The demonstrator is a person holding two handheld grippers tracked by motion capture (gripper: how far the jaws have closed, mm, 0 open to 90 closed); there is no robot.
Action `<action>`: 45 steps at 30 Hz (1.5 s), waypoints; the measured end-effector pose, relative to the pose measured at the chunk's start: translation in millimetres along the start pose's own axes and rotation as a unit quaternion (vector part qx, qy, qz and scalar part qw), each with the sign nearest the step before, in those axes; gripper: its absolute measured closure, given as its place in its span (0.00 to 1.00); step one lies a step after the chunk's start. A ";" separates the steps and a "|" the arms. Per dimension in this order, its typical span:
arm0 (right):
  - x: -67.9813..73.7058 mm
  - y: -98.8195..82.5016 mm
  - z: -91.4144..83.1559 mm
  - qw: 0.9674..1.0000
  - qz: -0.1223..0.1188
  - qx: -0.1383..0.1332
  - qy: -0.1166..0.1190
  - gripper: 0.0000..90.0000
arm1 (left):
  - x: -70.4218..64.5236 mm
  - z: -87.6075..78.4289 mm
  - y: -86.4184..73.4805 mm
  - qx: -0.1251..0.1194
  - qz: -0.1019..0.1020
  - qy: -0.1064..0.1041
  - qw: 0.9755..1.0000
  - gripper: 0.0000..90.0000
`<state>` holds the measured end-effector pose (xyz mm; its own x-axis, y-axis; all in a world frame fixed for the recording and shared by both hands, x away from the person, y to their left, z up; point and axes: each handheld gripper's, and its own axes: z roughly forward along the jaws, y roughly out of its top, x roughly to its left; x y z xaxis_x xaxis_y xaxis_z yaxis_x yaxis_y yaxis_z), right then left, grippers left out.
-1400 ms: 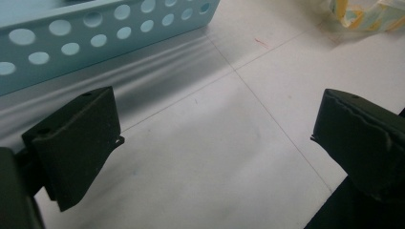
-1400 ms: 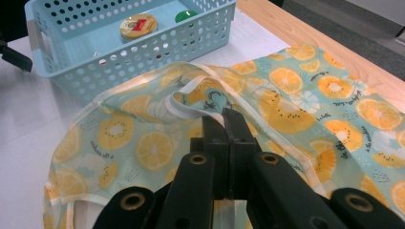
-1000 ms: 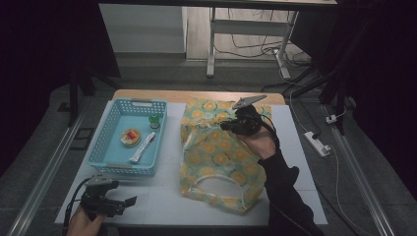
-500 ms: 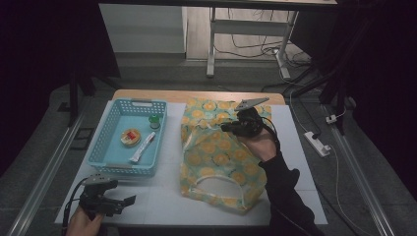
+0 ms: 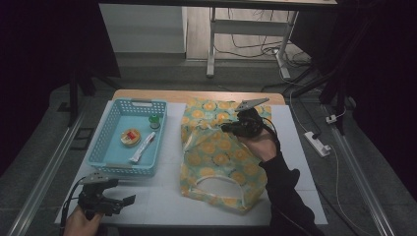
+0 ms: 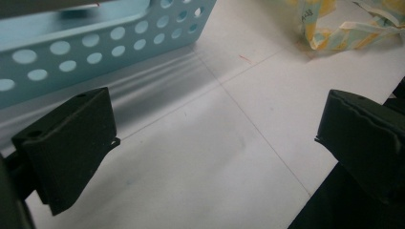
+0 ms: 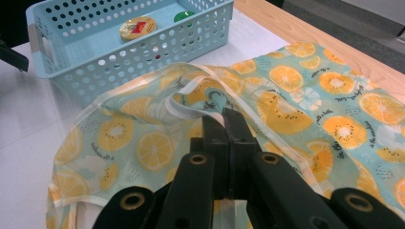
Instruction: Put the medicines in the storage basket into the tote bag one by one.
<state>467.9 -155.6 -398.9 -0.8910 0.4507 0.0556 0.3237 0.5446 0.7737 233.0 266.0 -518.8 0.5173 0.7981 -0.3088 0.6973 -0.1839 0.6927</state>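
Observation:
A cloth bag [image 5: 216,157] printed with orange slices lies flat on the white table top, right of a light blue basket [image 5: 105,147]. My right gripper [image 5: 226,128] rests on the bag's upper part, pointing left. In the right gripper view its jaws [image 7: 223,114] are shut on a raised fold of the bag's white-trimmed hem [image 7: 191,102]. My left gripper [image 5: 125,201] hovers low over bare table by the front left corner. Its jaws [image 6: 215,129] stand wide open with nothing between them, just in front of the basket wall [image 6: 95,43].
The basket holds a round yellow tin [image 5: 131,137], a white tube [image 5: 142,148] and a green cap [image 5: 155,120]. The bag's loop handle [image 5: 216,189] lies near the table's front edge. A power strip [image 5: 318,143] sits on the floor at the right.

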 end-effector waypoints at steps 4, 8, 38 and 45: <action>-0.3 -0.2 0.4 1.000 0.001 0.001 0.000 1.00 | -1.4 -3.2 2.6 -0.006 0.003 0.003 1.000 0.00; 0.1 0.2 0.1 1.000 -0.001 0.001 0.000 1.00 | -2.7 -6.0 5.7 -0.013 0.003 -0.001 1.000 0.00; -0.1 0.5 1.0 1.000 -0.004 0.004 0.001 1.00 | 2.3 -19.9 37.0 -0.032 0.018 0.007 0.999 0.00; -0.1 0.4 1.7 1.000 -0.005 0.006 0.002 1.00 | 9.1 -19.5 50.9 -0.040 0.026 0.013 0.999 0.00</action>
<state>468.7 -154.3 -399.7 -0.8952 0.4428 0.0500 0.3183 0.5570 0.7671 263.5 275.1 -473.6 0.5391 0.8028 -0.2548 0.6268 -0.1803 0.7580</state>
